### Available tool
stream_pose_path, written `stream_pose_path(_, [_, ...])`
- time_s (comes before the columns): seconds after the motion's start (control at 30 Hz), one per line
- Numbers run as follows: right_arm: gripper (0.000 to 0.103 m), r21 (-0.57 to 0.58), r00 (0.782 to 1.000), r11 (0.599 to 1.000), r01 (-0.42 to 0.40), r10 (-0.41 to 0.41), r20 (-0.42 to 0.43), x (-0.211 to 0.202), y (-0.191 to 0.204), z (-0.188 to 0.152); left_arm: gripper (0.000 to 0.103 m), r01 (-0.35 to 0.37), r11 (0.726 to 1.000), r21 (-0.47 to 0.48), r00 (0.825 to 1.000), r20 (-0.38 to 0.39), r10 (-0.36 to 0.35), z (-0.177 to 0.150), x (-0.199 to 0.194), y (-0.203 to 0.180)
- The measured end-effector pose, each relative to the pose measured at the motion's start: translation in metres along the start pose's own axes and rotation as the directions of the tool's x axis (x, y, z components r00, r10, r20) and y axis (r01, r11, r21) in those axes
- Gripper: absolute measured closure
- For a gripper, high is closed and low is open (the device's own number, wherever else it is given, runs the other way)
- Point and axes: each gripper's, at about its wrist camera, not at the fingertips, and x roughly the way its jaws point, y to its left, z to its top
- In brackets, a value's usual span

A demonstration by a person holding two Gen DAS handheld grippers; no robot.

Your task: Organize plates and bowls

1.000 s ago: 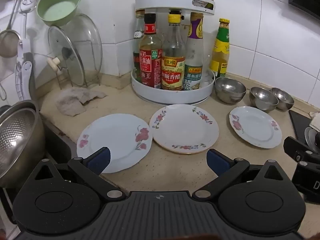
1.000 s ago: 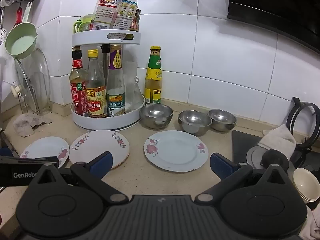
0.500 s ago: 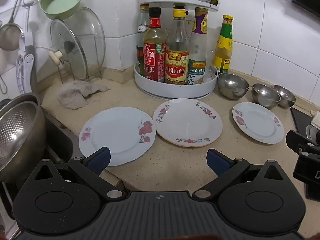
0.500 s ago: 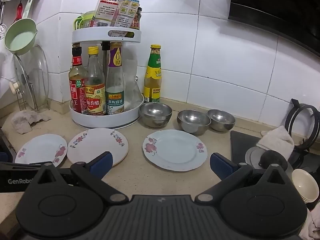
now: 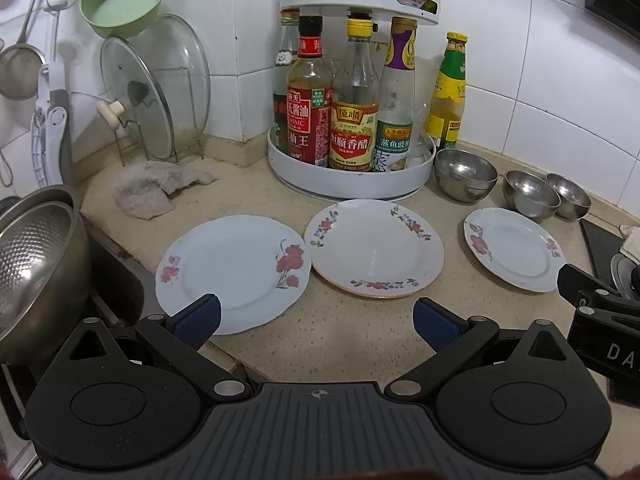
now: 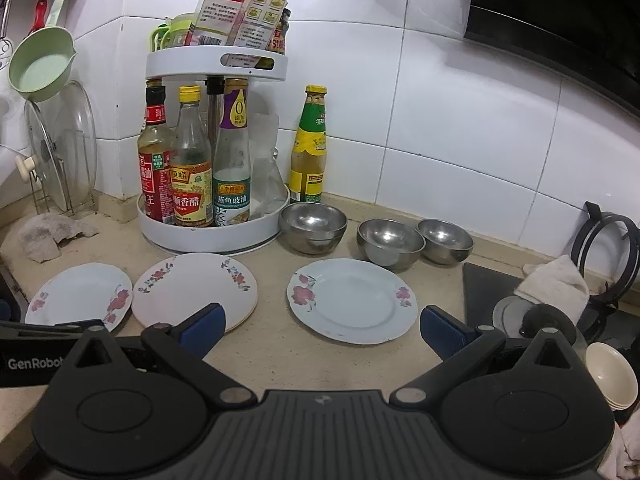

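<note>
Three flowered plates lie in a row on the beige counter: a left plate point(image 5: 232, 272) point(image 6: 80, 296), a middle plate point(image 5: 374, 248) point(image 6: 194, 288) and a right plate point(image 5: 514, 248) point(image 6: 352, 304). Three steel bowls stand behind them: a large one point(image 5: 466, 174) point(image 6: 312, 226), a middle one point(image 5: 530, 196) point(image 6: 390, 242) and a small one point(image 5: 568, 196) point(image 6: 446, 240). My left gripper point(image 5: 316, 322) is open and empty, hovering over the counter's front edge near the left plate. My right gripper point(image 6: 322, 328) is open and empty in front of the right plate.
A two-tier white turntable point(image 5: 352, 180) with sauce bottles stands at the back, a green bottle point(image 6: 310, 148) beside it. A steel colander point(image 5: 36, 264) sits in the sink at left. A rag point(image 5: 156, 188), lid rack point(image 5: 156, 92), stove point(image 6: 600, 280) and cream bowls point(image 6: 612, 380) surround.
The left gripper has drawn back and risen a little, so the plates sit higher and farther in its view. The right gripper has shifted slightly. Both stay open.
</note>
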Motion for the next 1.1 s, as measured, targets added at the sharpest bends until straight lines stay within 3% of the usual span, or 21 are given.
stream_pose_path(1.1, [0.002,-0.008,1.0,1.0,-0.008,0.008,-0.001,0.0018,0.0037,0.001,0.0,0.001,1.0,0.002,1.0,0.007,-0.001,0.0023,0.0017,-0.0013])
